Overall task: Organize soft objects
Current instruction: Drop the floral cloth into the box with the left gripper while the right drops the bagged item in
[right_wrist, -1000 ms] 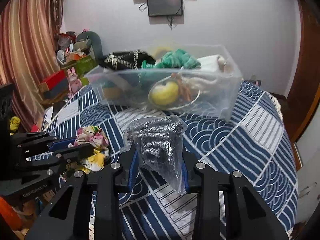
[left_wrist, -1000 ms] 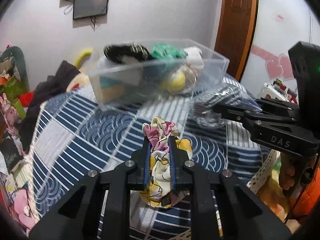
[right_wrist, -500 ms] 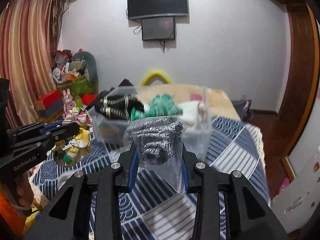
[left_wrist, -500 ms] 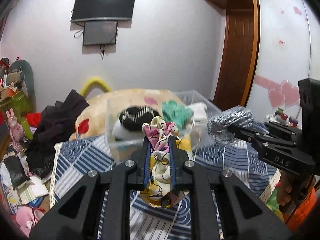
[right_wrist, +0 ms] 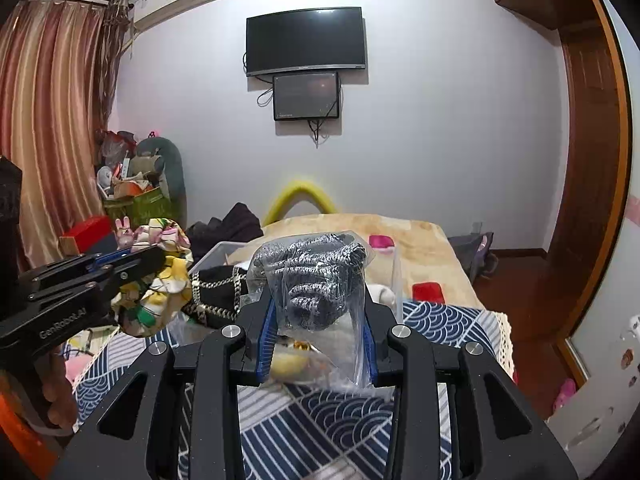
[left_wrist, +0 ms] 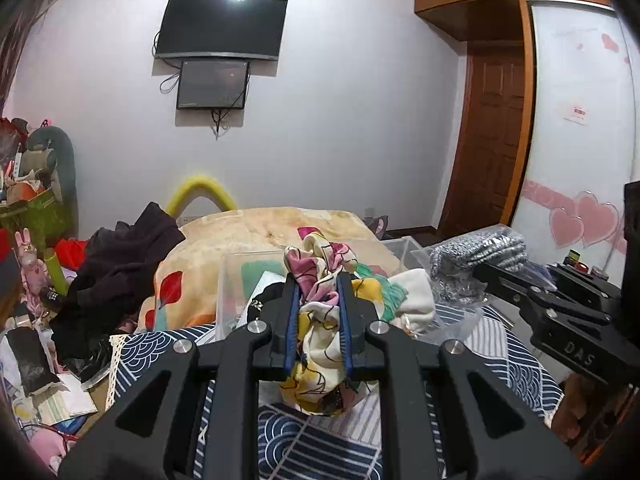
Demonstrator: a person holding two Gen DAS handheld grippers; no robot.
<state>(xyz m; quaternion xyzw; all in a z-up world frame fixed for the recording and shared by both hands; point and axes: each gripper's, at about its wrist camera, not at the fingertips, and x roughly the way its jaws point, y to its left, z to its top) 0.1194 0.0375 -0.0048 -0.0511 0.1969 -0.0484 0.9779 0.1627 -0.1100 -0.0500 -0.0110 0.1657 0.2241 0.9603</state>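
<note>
My left gripper (left_wrist: 319,292) is shut on a floral scrunchie (left_wrist: 320,332) of pink, yellow and white cloth, held in the air just before the clear plastic bin (left_wrist: 236,280). My right gripper (right_wrist: 320,300) is shut on a clear bag of grey-and-white knit fabric (right_wrist: 316,280), also lifted near the bin (right_wrist: 216,250). The bin holds a black item with chain trim (right_wrist: 216,292), a green piece and a white piece (left_wrist: 412,296). Each gripper shows in the other's view: the right with its bag (left_wrist: 480,254), the left with the scrunchie (right_wrist: 160,276).
The bin stands on a table with a navy and white patterned cloth (right_wrist: 440,320). Behind it is a bed with a beige blanket (left_wrist: 260,232) and dark clothes (left_wrist: 120,260). Clutter and boxes lie at the left (right_wrist: 132,196). A door (left_wrist: 492,140) is at the right.
Both grippers have risen with their loads and tilted up; the bin and table have dropped low in both views, and more of the wall and TV now shows.
</note>
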